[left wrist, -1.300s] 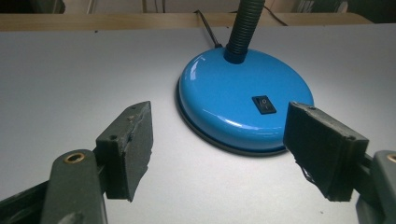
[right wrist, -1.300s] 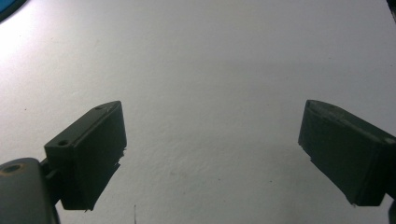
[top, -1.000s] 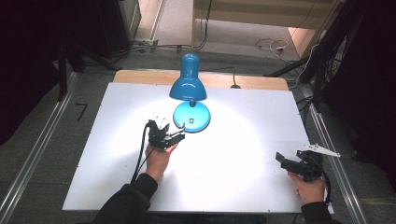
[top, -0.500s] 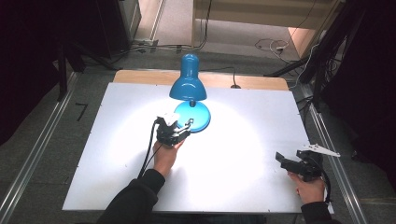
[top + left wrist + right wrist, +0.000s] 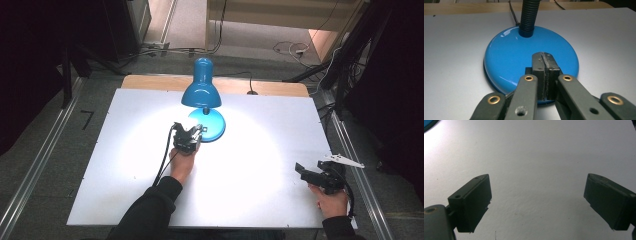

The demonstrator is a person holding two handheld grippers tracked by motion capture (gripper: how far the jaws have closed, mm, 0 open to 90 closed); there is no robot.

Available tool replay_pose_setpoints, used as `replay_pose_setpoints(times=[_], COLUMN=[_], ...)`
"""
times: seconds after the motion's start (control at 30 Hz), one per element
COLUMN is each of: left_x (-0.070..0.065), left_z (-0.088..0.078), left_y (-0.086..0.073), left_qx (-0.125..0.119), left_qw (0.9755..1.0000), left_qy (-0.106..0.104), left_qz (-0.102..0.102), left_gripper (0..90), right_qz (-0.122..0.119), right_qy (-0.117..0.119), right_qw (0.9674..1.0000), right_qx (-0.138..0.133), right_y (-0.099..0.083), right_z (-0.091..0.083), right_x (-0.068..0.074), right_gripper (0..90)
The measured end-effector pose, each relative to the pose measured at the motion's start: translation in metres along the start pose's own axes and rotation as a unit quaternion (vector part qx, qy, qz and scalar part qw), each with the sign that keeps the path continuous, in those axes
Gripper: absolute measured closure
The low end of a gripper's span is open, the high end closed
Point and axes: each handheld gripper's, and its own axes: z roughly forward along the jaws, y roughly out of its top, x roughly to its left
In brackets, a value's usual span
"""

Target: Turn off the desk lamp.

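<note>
The glossy blue desk lamp (image 5: 202, 95) stood lit at the back of the white desk (image 5: 125, 190). The left gripper (image 5: 544, 72), pressed together, hovered over its round base, probably hunting a switch; it could skid off that slick dome. The right gripper (image 5: 537, 202) idled, spread wide.

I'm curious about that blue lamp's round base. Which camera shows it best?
The left gripper view: the base sits close, glossy, with the ribbed neck rising from it. In the high view it is small, partly under the shade. The right gripper view catches a blue sliver at its corner.
</note>
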Motion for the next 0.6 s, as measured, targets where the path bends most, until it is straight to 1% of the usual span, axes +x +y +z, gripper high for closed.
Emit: replay_pose_setpoints(times=[0.07,0.13,0.2,0.4,0.47,0.6], left_x=[-0.002,-0.004,-0.005,-0.006,-0.007,-0.007], left_z=[0.003,0.005,0.007,0.015,0.017,0.019], left_y=[0.000,0.000,0.001,0.001,0.001,0.001], left_qx=[0.002,0.002,0.006,0.005,0.006,0.007], left_qw=[1.0000,1.0000,0.9999,0.9999,0.9999,1.0000], left_qy=[-0.006,-0.009,-0.008,-0.009,-0.004,-0.002], left_qz=[0.004,0.002,0.005,0.004,0.007,0.006], left_gripper=[90.0,90.0,90.0,90.0,90.0,90.0], right_qz=[0.001,0.000,0.000,-0.001,-0.002,-0.002], right_qy=[0.000,-0.001,0.000,0.001,0.001,0.000], right_qw=[1.0000,1.0000,1.0000,1.0000,1.0000,1.0000], right_qx=[0.000,-0.001,-0.001,0.000,0.000,-0.001], right_y=[0.000,0.000,0.000,0.000,0.000,0.000], right_z=[0.000,0.000,0.000,0.000,0.000,0.000], right_x=[0.000,0.000,0.000,-0.001,-0.001,-0.001], right_gripper=[6.5,6.5,6.5,6.5,6.4,6.5])
